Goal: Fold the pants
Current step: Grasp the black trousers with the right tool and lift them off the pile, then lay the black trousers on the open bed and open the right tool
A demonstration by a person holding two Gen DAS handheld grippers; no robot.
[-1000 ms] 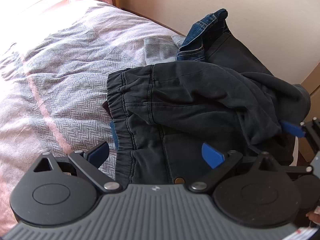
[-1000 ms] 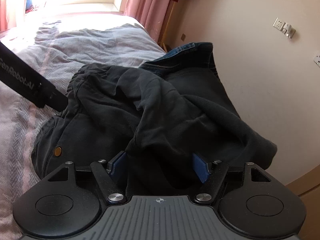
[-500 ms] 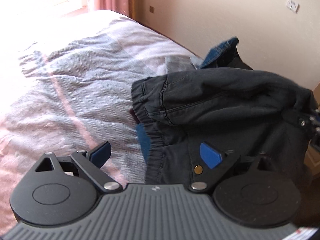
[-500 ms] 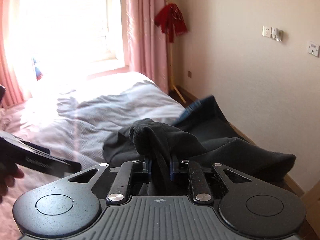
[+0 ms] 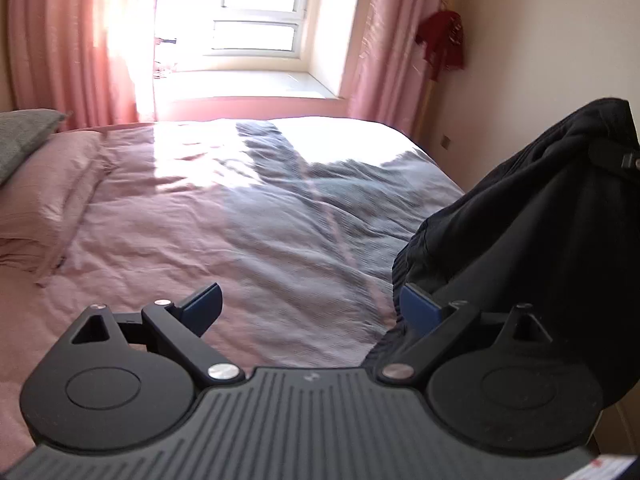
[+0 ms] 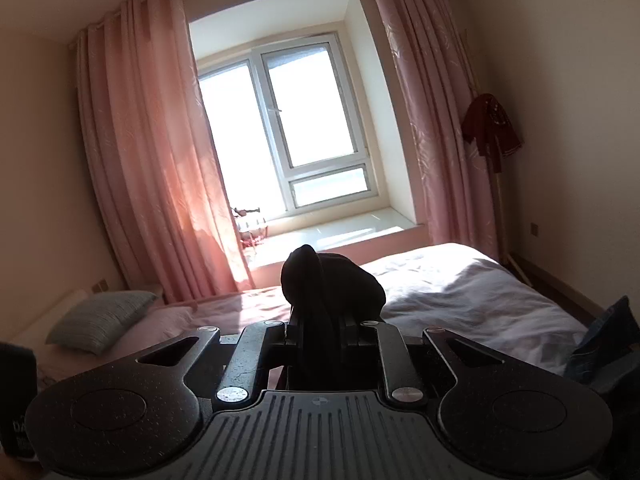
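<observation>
Sunlit bed (image 5: 280,240) lies below you, and the pants (image 5: 540,220) no longer rest on it in a heap: a second ago they sat crumpled by the wall, and now they hang off to the right of the left-wrist view, lifted clear of the cover with the elastic waistband sagging lowest. Your right gripper (image 6: 320,332) has its jaws pinched narrow on a bunched fold of that dark cloth, which bulges out above the fingertips in its own view; a second ago those jaws stood wide around the fabric. Your left gripper (image 5: 308,304) has its jaws wide and holds nothing; the waistband edge hangs just beside its right pad, not between the two.

That lift means, as I judge it, that you are past the pick-up and ready to spread the pants flat, but one hand alone leaves them dangling in a lump, so your left jaws likely need the waistband next.

Both views have swung up from the cover to the room. A pink pillow (image 5: 44,192) and a grey cushion (image 6: 100,320) sit at the head, pink curtains (image 6: 152,160) frame the bright window (image 6: 288,120), a red cloth (image 6: 492,128) hangs on a stand by the wall, and blue jeans (image 6: 604,340) show at the right edge.
</observation>
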